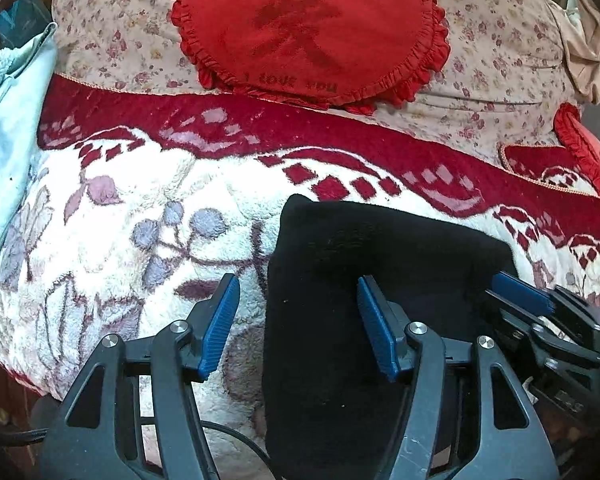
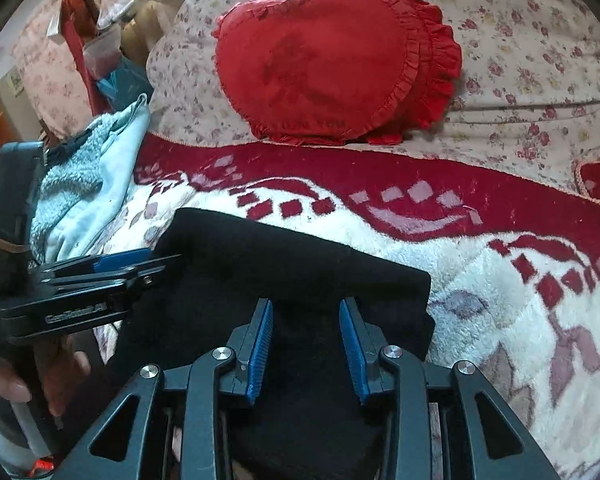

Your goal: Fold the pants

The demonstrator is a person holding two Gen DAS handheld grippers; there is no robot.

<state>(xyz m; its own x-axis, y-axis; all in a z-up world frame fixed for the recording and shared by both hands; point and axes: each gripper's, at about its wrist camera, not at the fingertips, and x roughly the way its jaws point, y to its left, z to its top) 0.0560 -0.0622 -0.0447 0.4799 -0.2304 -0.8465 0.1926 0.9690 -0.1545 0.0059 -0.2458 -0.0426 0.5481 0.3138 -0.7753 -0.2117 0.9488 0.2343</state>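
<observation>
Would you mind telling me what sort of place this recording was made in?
Most likely a home living room or bedroom: a floral-covered sofa or bed, a red heart-shaped frilled cushion and a plush red-and-white blanket under the black pants.

Fleecy red-and-white blanket (image 1: 112,216) – black folded pants (image 1: 340,280) lie on it.

text: "I love you", upside down | on: red heart cushion (image 1: 308,32) lower edge

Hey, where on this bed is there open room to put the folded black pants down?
Free: the white flowered blanket between the black pants and the pale blue fleece, and again beyond the pants' other edge. Crowded: the red heart cushion takes up the floral sheet behind, and both grippers sit over the pants.
</observation>
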